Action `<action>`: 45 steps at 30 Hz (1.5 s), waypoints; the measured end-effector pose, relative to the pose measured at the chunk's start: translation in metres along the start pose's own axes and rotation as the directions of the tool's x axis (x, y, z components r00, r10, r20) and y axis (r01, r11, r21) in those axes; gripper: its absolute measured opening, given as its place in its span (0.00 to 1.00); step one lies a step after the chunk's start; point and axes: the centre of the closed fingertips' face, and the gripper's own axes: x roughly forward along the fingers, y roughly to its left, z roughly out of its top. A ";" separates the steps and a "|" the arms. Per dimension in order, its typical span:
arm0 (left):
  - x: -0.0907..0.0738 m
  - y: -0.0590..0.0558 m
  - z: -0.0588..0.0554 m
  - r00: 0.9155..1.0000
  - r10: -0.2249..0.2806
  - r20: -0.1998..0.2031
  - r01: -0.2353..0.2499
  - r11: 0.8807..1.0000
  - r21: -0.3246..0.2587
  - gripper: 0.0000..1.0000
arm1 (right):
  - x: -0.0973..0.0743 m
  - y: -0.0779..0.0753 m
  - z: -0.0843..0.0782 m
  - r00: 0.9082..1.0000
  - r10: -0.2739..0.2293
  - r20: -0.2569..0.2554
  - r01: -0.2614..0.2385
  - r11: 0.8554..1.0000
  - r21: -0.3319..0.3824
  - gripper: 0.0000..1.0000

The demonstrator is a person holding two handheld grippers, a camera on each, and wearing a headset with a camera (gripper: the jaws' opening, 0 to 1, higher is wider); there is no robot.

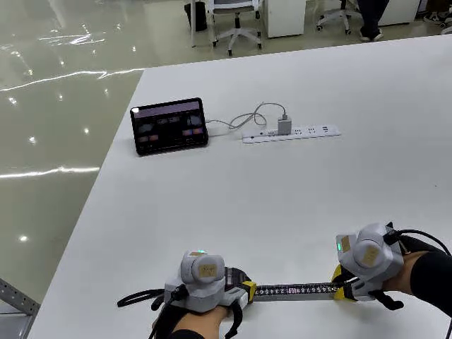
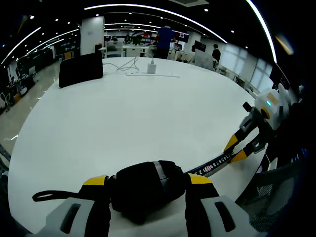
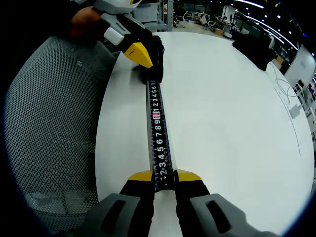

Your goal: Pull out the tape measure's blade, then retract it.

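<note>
Tape measure (image 2: 143, 195) clamped in left gripper (image 2: 148, 179), blade (image 3: 157, 128) drawn out with its end pinched by right gripper (image 3: 164, 176): pulling apparently done or nearly so, retraction left to do.

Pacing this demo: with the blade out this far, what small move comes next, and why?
Probably ease the right gripper toward the case, guiding the blade in: it's already drawn out, pinched at its tip, the left gripper clamping the case.

You've got a tablet (image 1: 169, 126) on the white counter (image 1: 282, 205), w/ power strip (image 1: 311, 132) + plugged-in charger (image 1: 284, 126) just beside it.
</note>
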 end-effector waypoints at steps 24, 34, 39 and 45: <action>0.001 0.000 0.000 1.000 -0.003 0.004 0.003 1.000 -0.001 0.57 | 0.005 0.001 0.014 1.000 0.003 0.011 -0.003 1.000 -0.004 0.11; 0.000 0.000 0.000 1.000 -0.004 0.006 0.004 1.000 -0.003 0.56 | 0.009 0.001 0.019 1.000 0.013 0.019 -0.014 1.000 0.006 0.11; 0.000 0.000 0.000 1.000 -0.005 0.010 0.005 1.000 -0.002 0.56 | 0.011 0.001 0.022 1.000 0.011 0.022 -0.011 1.000 0.004 0.11; 0.001 0.000 0.000 1.000 -0.004 0.012 0.005 1.000 -0.004 0.57 | 0.013 0.001 0.025 1.000 0.006 0.027 -0.006 1.000 0.021 0.11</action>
